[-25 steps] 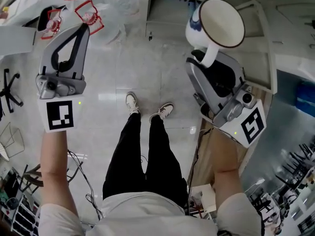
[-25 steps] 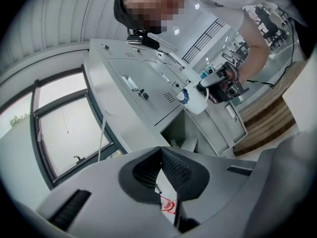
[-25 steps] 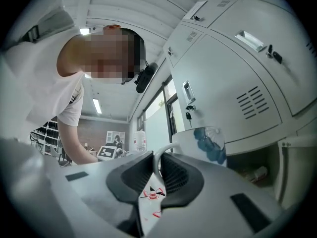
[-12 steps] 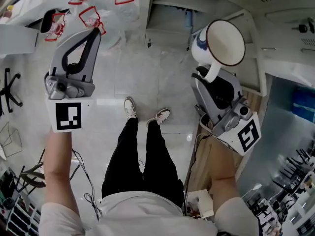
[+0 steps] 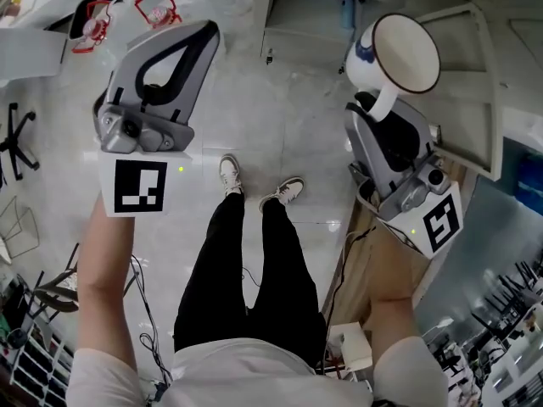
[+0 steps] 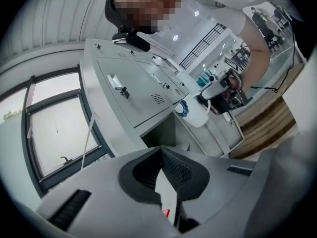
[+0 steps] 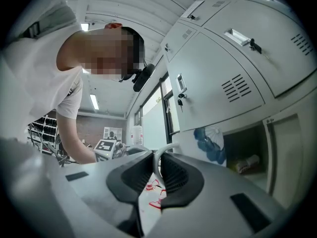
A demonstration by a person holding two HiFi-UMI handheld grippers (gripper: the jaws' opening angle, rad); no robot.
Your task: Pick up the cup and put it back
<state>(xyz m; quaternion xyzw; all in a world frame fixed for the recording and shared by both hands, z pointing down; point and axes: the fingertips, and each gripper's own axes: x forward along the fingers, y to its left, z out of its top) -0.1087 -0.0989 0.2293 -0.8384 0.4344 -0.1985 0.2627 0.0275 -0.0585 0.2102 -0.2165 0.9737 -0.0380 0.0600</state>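
**A:** Where is the cup (image 5: 399, 49) right now?

**B:** It is up in the air, off every surface. My right gripper (image 5: 376, 111) has it by the handle (image 7: 157, 158): the two ribbed pads are clenched on that white loop, one on each side.

**A:** How does it sit in the grip?

**B:** It is tipped, so from my head I look straight into its white inside and see the dark rim all round. The blue pattern on its wall faces the grey cabinet (image 7: 223, 78), and the cup hangs just in front of the open compartment (image 7: 247, 148) under the vented doors.

**A:** And your other hand?

**B:** My left gripper (image 5: 202, 39) is well apart from the cup, raised over the tiled floor (image 5: 280, 117). Its jaw tips are pressed together with nothing between them.
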